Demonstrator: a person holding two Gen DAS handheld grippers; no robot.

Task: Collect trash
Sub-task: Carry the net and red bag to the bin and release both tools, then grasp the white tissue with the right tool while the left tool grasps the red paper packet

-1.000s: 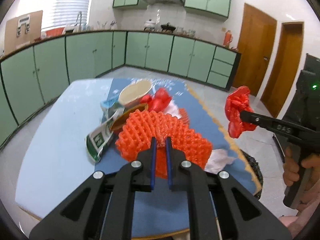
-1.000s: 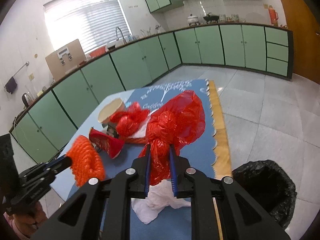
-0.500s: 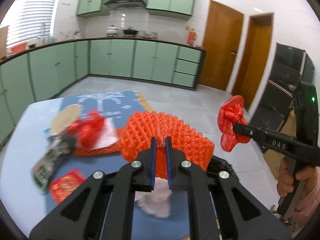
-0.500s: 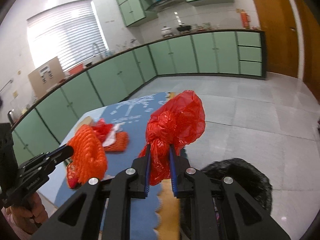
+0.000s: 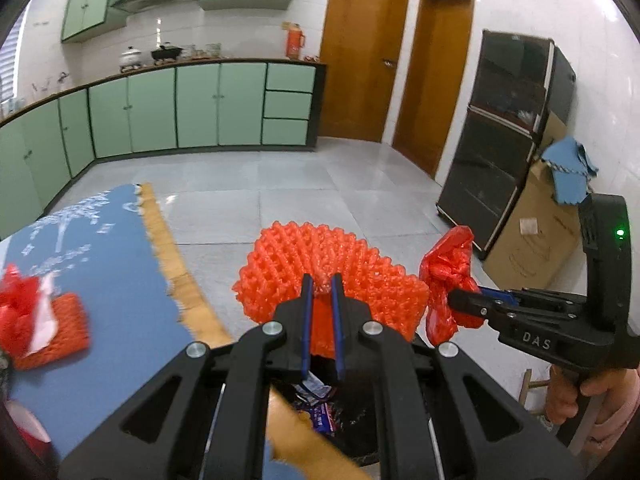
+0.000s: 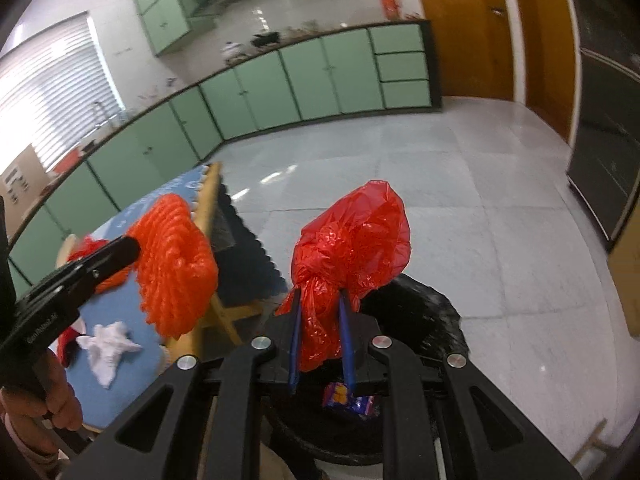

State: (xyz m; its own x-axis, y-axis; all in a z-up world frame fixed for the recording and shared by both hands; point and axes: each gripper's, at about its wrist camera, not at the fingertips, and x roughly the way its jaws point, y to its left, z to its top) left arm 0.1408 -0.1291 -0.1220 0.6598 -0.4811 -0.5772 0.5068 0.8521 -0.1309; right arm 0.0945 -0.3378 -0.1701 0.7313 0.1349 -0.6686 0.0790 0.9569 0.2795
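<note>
Two items in transit: we have the left gripper [image 5: 320, 312] with jaws clamped on the orange foam net [image 5: 328, 272], the right gripper [image 6: 320, 336] clamped on the red plastic bag [image 6: 352, 248], both above the black-lined bin [image 6: 420, 312]. Next, by our reckoning: part jaws over its mouth, clear of the counter [image 5: 100, 280].

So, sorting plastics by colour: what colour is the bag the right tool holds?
Red, a crumpled plastic bag; the right wrist view shows it best.

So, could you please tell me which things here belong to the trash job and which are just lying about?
Belongs to the job:
- orange foam net
- red plastic bag
- black bin
- crumpled tissue

Just lying about:
- cardboard box
- blue cloth
- red thermos
</note>
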